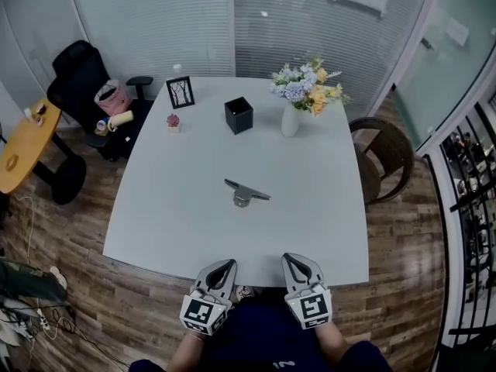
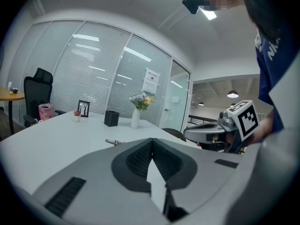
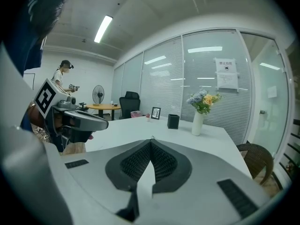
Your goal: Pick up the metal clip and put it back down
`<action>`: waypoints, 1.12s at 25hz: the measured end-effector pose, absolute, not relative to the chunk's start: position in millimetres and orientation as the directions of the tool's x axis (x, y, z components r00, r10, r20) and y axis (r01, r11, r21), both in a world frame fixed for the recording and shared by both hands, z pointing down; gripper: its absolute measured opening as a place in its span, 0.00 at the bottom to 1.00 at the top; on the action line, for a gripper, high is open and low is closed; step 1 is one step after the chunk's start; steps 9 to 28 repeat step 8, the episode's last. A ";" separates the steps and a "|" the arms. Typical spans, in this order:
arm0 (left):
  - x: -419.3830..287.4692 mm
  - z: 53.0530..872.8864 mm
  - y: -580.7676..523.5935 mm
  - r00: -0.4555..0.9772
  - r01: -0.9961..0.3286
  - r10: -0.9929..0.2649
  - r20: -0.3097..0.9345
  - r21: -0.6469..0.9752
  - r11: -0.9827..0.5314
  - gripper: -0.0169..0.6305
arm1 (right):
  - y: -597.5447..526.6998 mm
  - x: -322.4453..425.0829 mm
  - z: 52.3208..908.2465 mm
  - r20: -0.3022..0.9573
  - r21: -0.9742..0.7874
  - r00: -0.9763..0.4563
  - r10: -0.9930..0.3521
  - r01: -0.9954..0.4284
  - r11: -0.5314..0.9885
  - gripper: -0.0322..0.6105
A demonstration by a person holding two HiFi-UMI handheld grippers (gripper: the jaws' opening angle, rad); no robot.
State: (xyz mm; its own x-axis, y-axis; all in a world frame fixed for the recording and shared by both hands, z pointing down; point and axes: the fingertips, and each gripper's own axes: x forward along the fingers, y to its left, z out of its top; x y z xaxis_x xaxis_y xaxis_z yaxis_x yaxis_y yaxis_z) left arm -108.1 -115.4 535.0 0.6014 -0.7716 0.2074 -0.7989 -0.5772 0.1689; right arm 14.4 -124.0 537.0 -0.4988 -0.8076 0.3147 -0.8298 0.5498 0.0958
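Metal clip (image 1: 246,192) lies flat on the white table (image 1: 170,208), on my side of the black box (image 1: 239,115) and well apart from it, almost in line with the box as I look down. Nothing touches it. I note a long, thin bar with a rounded, barrel-like body under its middle. The left gripper (image 1: 230,263) and right gripper (image 1: 287,257) sit side by side at the table edge, farther from the box than the clip and well short of it. Both have their jaws clenched together with nothing between the pads, as each gripper view confirms. My assessment is that the task is not yet under way and that either tong must be opened before the approach. I judge the clip to be stiff, hard and fairly light, with a smooth finish likely to slip against the pads. The bar looks too low and thin for a sure pinch at its ends. I would take hold across the raised middle, jaws square to the bar, so it lifts level and does not pivot. A vase of flowers (image 1: 291,118) stands just to the right of the box, clear of the working path.
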 end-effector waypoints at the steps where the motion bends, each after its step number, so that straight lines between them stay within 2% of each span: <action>1: -108.5 534.3 -115.8 0.601 -0.799 -0.772 0.208 0.164 -0.578 0.03 | -123.8 13.4 536.8 0.315 0.096 -0.499 -0.807 -0.829 0.550 0.06; 28: -108.5 536.6 -115.0 0.605 -0.796 -0.767 0.212 0.166 -0.582 0.03 | -121.9 9.4 540.1 0.323 0.093 -0.503 -0.802 -0.826 0.556 0.06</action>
